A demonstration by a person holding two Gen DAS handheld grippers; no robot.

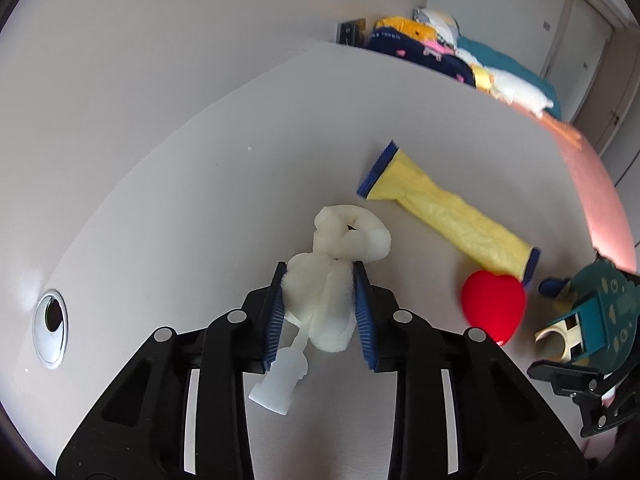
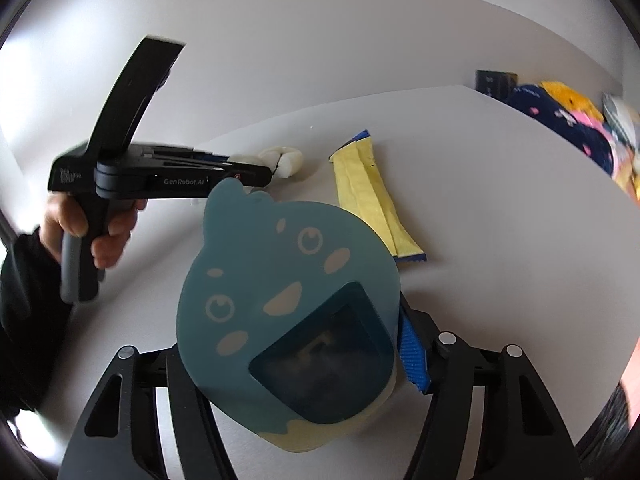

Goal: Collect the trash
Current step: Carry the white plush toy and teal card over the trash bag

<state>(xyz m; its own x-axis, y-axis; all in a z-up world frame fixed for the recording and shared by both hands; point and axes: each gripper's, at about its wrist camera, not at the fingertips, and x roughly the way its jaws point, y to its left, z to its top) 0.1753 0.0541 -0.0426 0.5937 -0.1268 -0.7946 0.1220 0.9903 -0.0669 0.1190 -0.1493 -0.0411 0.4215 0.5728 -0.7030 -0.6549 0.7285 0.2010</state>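
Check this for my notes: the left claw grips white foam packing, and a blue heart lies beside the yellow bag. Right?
Not quite: the heart is red, as the left wrist view shows. The left claw does grip the white foam, beside the yellow bag.

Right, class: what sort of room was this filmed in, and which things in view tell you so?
Probably a bedroom at home. A white desk with a cable hole stands by a bed heaped with soft toys, with cupboard doors behind.

I note my left gripper (image 1: 320, 276): black frame, blue ribbed pads (image 1: 364, 312), silver screws, white "GenRobot.AI" lettering; black sleeve (image 2: 24, 280).
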